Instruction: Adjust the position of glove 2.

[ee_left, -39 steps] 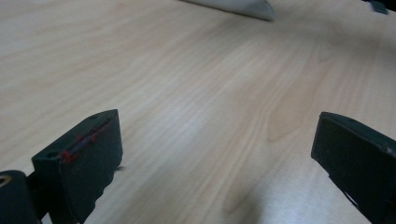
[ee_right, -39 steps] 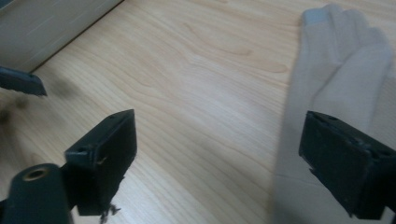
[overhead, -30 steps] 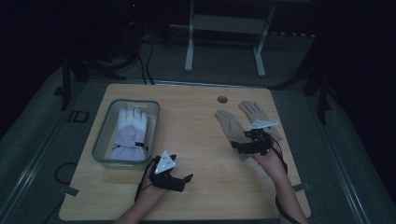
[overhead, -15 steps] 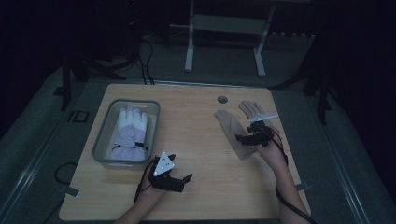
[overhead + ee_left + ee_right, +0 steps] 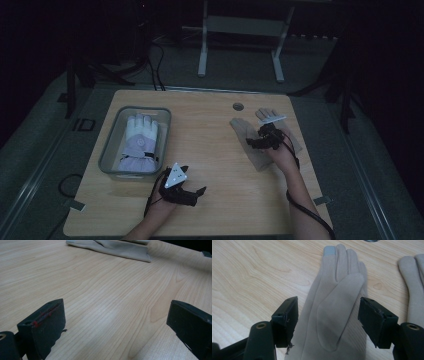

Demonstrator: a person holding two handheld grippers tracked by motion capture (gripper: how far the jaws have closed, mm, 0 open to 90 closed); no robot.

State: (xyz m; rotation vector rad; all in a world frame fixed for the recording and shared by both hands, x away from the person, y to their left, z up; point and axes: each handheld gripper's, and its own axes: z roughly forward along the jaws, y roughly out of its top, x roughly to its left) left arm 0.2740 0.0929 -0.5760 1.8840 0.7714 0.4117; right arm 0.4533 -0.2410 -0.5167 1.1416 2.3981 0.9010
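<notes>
Two beige gloves lie flat at the right of the wooden table [image 5: 215,150]. Over the nearer beige glove [image 5: 250,152] [image 5: 334,305] hovers my right gripper [image 5: 256,143] [image 5: 329,312]. Its jaws stand either side of the palm and have just been closing, with the glove between them but not pressed. The second beige glove [image 5: 292,140] [image 5: 414,290] lies beside it. My left gripper [image 5: 196,195] [image 5: 112,315] rests low at the table's front, open wide over bare wood, with the beige glove [image 5: 117,248] far ahead of it.
A grey bin [image 5: 111,150] at the left of the table holds a white and lavender glove [image 5: 139,142]. A round cable hole [image 5: 238,106] [image 5: 371,240] sits near the far edge. A cable trails from each gripper. The floor around the table is dark.
My right hand has slid forward and slightly left along the nearer beige glove, and its jaws stand narrower. The left hand has not moved.
</notes>
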